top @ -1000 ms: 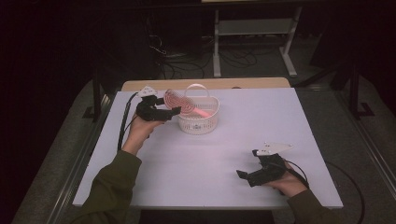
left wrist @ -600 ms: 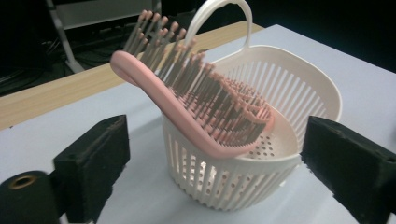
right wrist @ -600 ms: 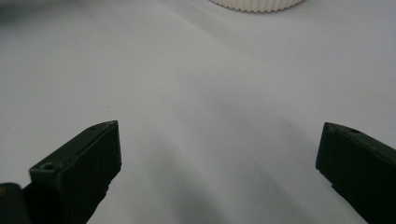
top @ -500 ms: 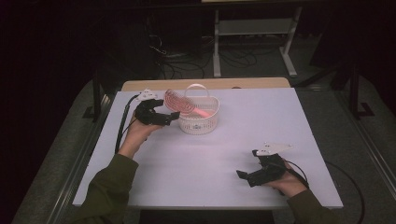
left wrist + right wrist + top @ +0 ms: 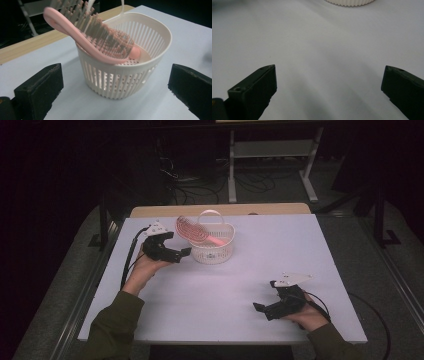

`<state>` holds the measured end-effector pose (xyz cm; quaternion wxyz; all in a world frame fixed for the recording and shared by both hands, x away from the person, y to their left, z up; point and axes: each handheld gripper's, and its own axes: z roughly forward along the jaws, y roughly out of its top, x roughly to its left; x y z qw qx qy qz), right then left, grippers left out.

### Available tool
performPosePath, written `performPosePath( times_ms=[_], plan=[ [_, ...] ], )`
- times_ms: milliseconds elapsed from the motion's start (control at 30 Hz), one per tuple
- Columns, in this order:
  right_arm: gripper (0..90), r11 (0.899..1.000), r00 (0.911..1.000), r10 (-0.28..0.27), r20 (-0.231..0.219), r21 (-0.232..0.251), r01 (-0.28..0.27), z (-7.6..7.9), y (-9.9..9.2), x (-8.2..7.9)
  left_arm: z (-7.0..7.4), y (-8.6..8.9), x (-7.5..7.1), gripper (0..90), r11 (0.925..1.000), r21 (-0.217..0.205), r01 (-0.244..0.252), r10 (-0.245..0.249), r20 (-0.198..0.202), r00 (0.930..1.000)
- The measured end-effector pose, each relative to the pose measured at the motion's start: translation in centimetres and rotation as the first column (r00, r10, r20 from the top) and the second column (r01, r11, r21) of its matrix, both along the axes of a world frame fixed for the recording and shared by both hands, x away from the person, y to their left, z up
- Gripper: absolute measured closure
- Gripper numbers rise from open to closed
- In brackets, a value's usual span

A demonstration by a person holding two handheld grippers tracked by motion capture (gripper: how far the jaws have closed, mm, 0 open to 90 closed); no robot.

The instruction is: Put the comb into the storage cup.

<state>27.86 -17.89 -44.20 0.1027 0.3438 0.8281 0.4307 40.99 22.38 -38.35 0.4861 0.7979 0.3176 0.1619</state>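
A white table top [image 5: 300,250] stands brightly lit in an otherwise dim room. Along its far edge runs a strip of pale wood [image 5: 270,209]. Beyond it, on the dark floor [image 5: 280,190], stands a light metal rack [image 5: 272,150] with a low shelf, and black cables [image 5: 185,177] lie tangled just left of it. Grey floor [image 5: 395,250] flanks the table.

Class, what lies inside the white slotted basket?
A pink hairbrush leans in the basket, its head sticking out over the rim. Its lower end hides part of the perforated floor.
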Motion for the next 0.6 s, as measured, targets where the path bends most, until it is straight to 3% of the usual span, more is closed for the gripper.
performPosePath(
  times_ms=[433, 600],
  plan=[
    [0.0, 1.000, 1.0000, 0.001, 0.004, -0.003, -0.001, 0.0, 0.0, 0.0, -0.7, 0.4, -2.2, 0.0, 0.9992, 0.006, 0.039, -0.039, 0.003, 0.9992],
    [0.0, 1.000, 1.0000, 0.000, 0.006, -0.002, 0.000, 0.1, 0.0, 0.0, -1.2, 0.9, -3.0, 0.0, 0.9982, 0.022, 0.055, -0.055, -0.018, 0.9983]
  ],
)
